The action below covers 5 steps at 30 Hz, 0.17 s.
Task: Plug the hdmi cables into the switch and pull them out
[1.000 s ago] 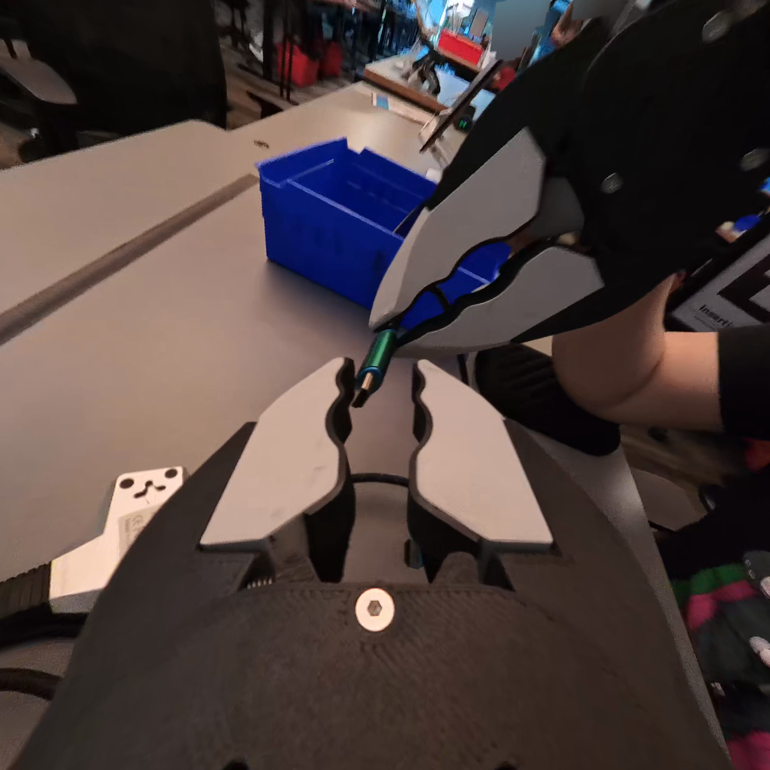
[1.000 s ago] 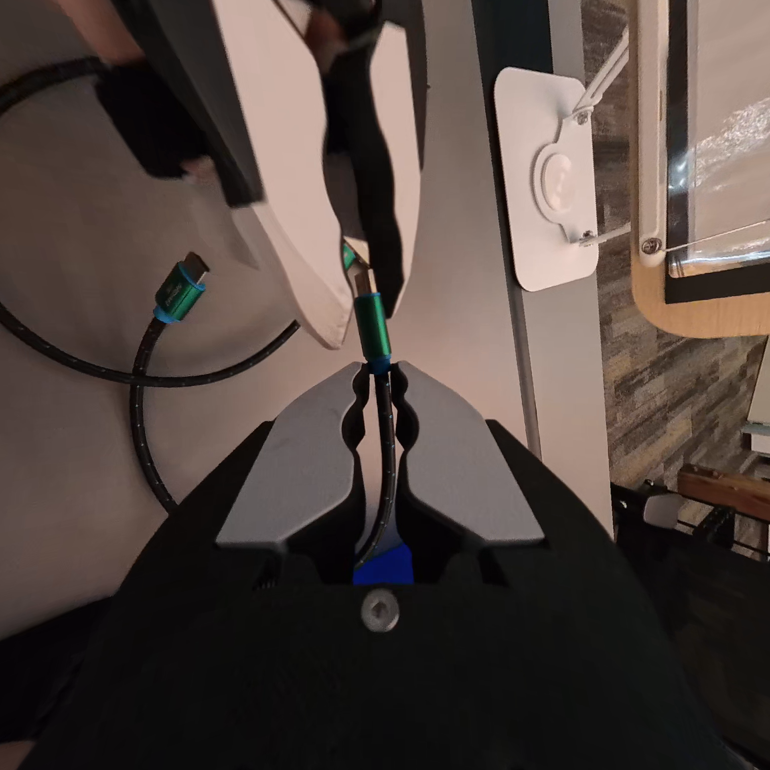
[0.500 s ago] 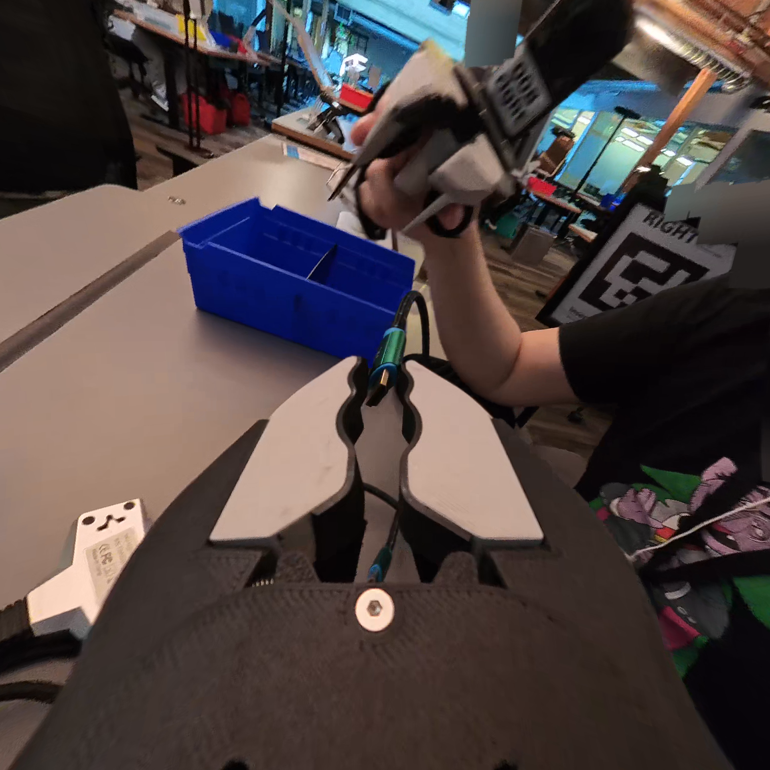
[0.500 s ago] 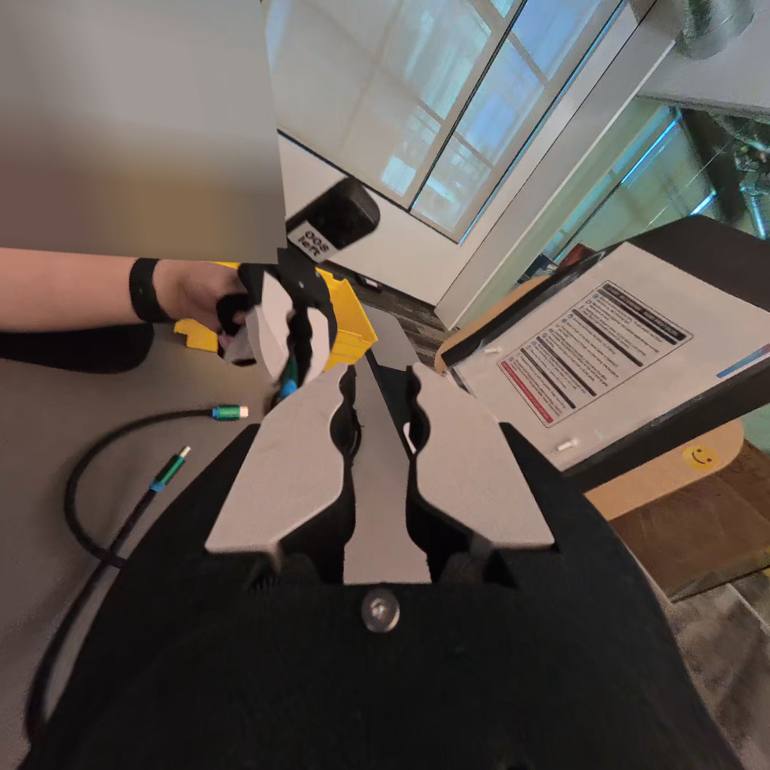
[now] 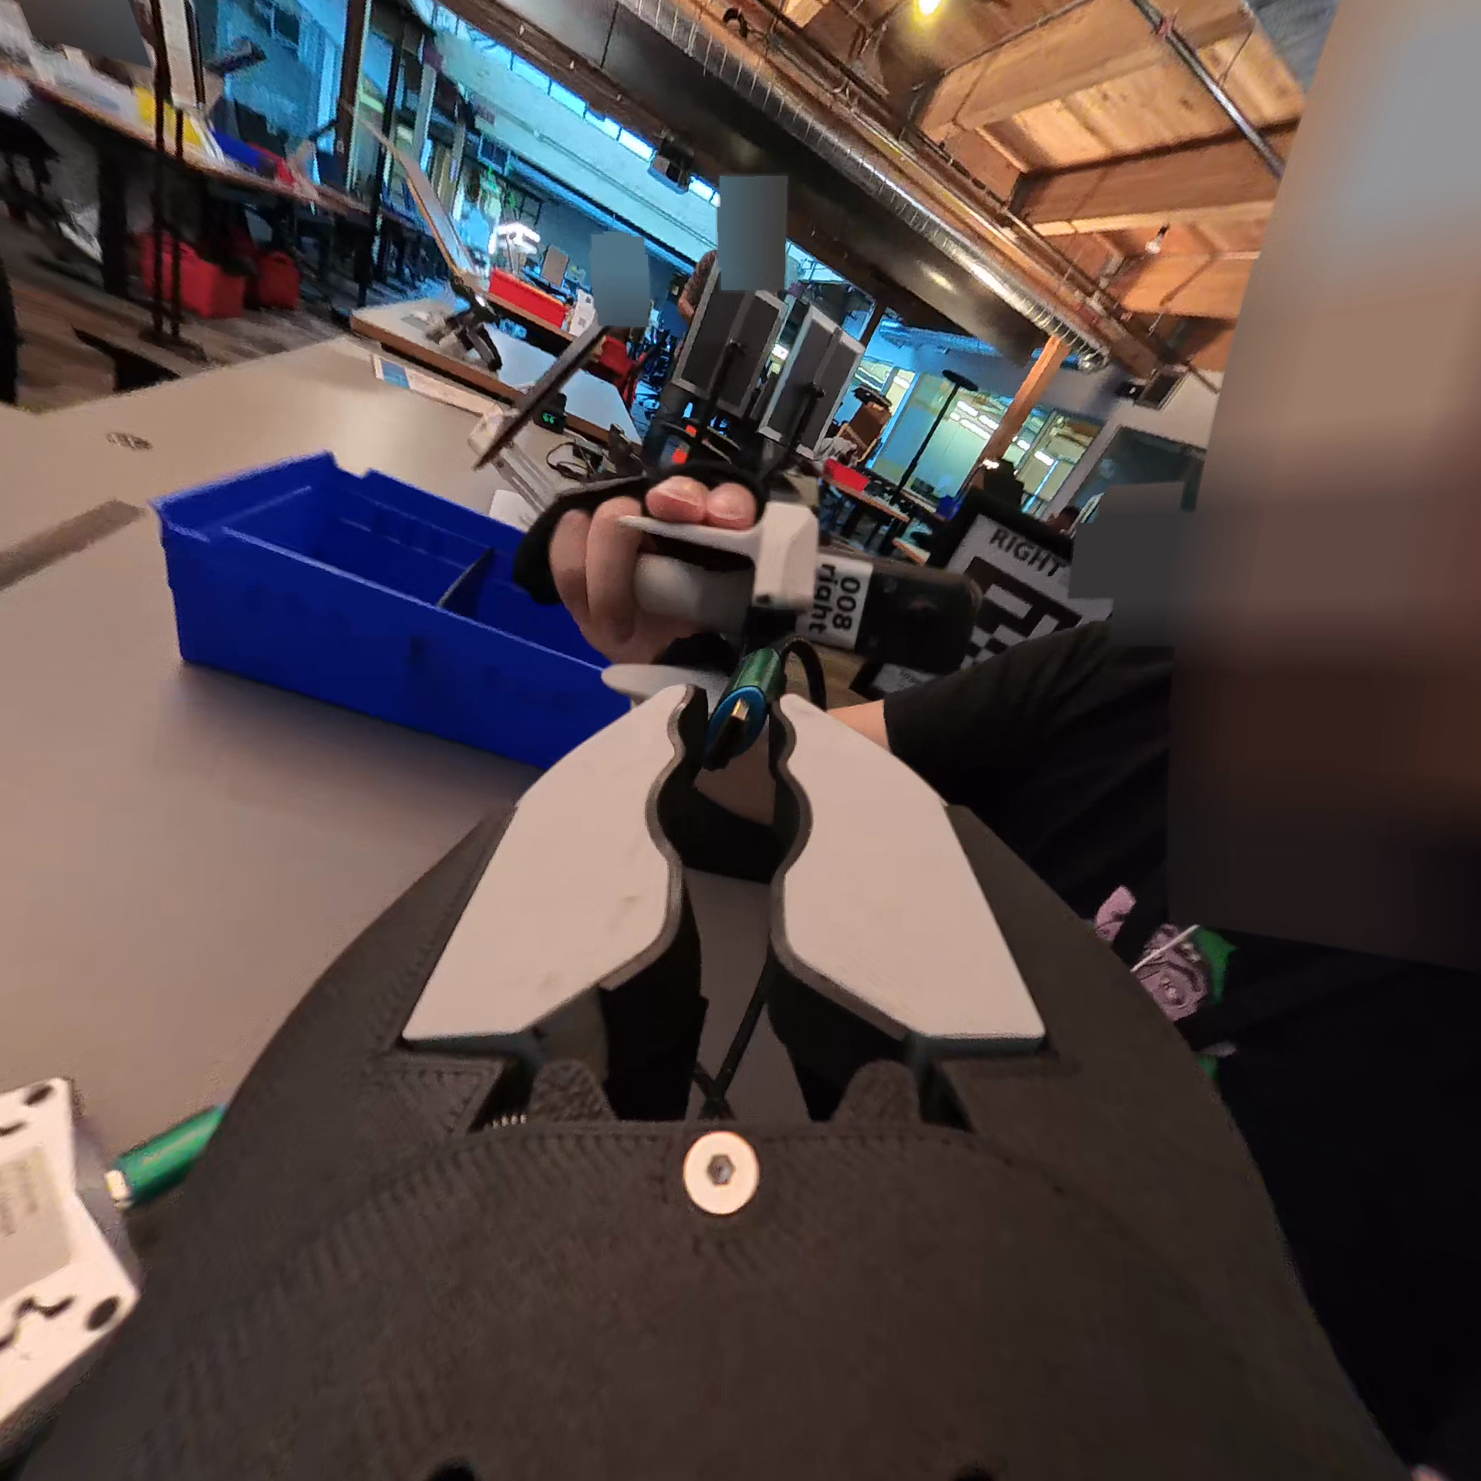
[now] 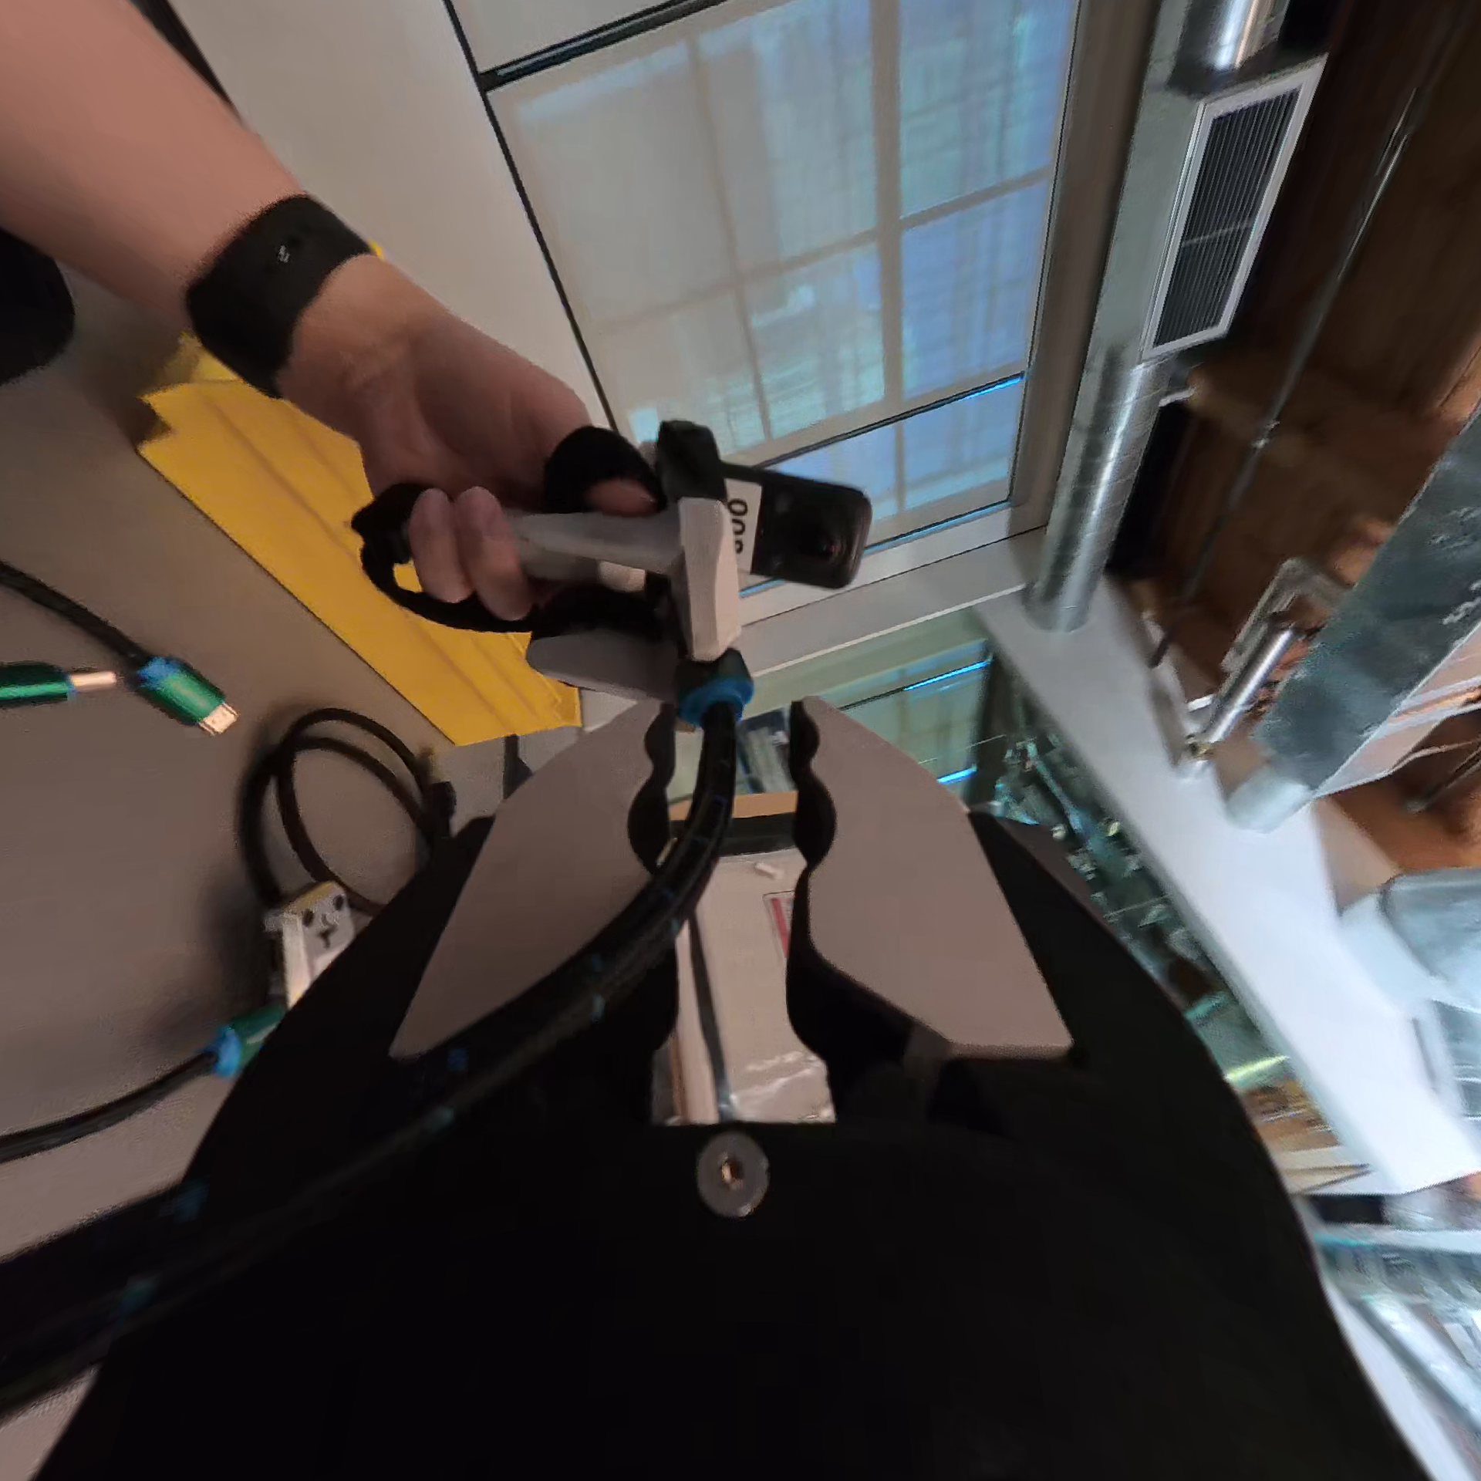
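Note:
My left gripper [image 5: 735, 705] is shut on a green HDMI plug [image 5: 745, 689] with a blue collar, held above the table with its metal end pointing back at the camera. Its black braided cable [image 6: 705, 817] runs loosely between the fingers of my right gripper [image 6: 729, 713], which is open and sits right against the left gripper's tips. The white switch [image 6: 308, 922] lies on the table, also at the lower left of the left wrist view [image 5: 48, 1250]. A green plug [image 5: 168, 1154] lies beside it. Two more loose plugs [image 6: 184, 693] lie on the table.
A blue bin [image 5: 361, 609] stands on the grey table [image 5: 160, 841] behind the grippers. A yellow bin [image 6: 320, 513] stands by the window wall. Coiled black cable [image 6: 336, 801] lies near the switch. The person's body is close on the right in the left wrist view. Left and right tips are no more than a few centimetres apart.
The right gripper passed the plug to the left gripper, opened and swung away, and is back at the left gripper's tips with the cable between its fingers. Both grippers have tilted upward.

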Available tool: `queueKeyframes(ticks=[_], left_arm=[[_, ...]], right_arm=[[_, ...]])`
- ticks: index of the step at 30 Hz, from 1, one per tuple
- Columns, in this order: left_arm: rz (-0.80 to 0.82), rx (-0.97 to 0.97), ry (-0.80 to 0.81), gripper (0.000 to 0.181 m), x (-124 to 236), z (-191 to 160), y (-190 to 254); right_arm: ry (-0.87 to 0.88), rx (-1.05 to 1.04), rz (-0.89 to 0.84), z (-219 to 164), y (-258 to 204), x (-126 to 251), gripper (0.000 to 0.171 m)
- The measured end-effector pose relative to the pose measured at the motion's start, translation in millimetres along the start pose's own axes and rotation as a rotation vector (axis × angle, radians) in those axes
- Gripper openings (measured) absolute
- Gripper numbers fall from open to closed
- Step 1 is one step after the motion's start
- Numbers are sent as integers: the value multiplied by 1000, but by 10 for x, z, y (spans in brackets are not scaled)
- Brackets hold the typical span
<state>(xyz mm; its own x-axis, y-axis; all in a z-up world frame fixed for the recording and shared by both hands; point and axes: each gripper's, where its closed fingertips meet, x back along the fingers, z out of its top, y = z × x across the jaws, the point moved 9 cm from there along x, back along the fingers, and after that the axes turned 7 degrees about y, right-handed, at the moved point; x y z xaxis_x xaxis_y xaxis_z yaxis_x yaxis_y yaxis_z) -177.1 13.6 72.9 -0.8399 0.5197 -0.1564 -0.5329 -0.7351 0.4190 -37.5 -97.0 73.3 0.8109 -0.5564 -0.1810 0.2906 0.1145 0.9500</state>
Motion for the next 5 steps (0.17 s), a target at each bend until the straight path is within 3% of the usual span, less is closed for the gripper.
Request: queueKeyframes(ticks=[5], left_arm=[[27, 249, 20, 13, 0, -63, -161]], right_arm=[[-16, 122, 61, 35, -80, 1, 9]])
